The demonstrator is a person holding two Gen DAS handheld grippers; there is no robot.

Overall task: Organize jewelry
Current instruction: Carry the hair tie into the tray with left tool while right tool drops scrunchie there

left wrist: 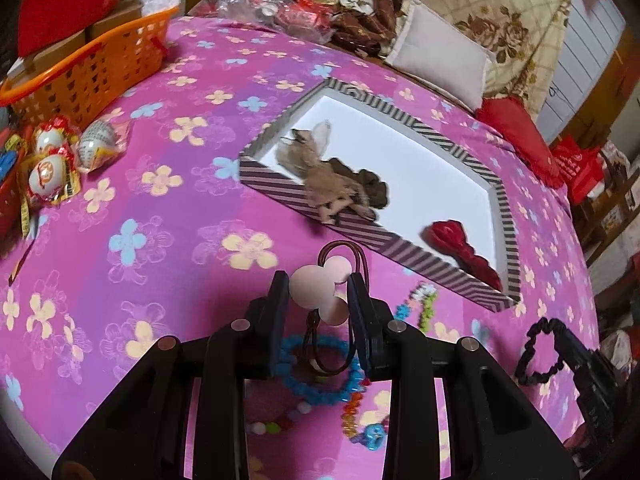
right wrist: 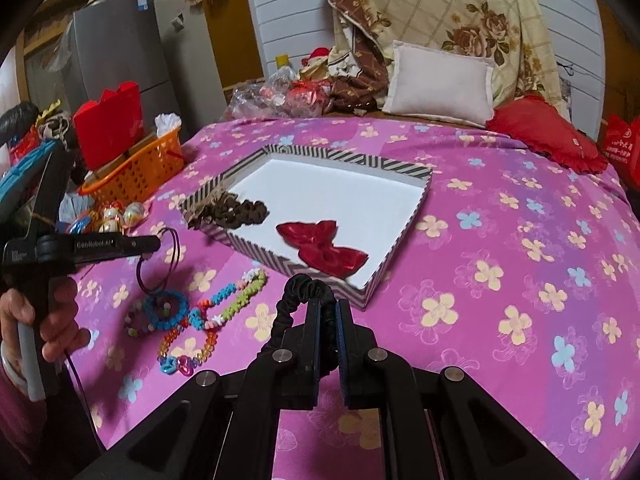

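Note:
My left gripper [left wrist: 318, 290] is shut on a pink mouse-head hair tie [left wrist: 318, 290] with a dark elastic loop, held above the bed; it also shows in the right wrist view [right wrist: 150, 246]. My right gripper [right wrist: 328, 316] is shut on a black scrunchie [right wrist: 298, 292], also seen in the left wrist view [left wrist: 538, 354]. A striped box [left wrist: 280, 190] [right wrist: 376, 282] with a white floor holds a brown bow [left wrist: 332, 184], a dark scrunchie [right wrist: 240, 212] and a red bow [right wrist: 324, 250]. Bead bracelets [right wrist: 188, 316] lie on the pink sheet below my left gripper.
An orange basket [left wrist: 92, 68] [right wrist: 144, 168] and wrapped eggs [left wrist: 52, 164] sit at the bed's left. A white pillow [right wrist: 440, 84], a red cushion [right wrist: 548, 132] and a plastic bag [right wrist: 272, 100] lie at the far end.

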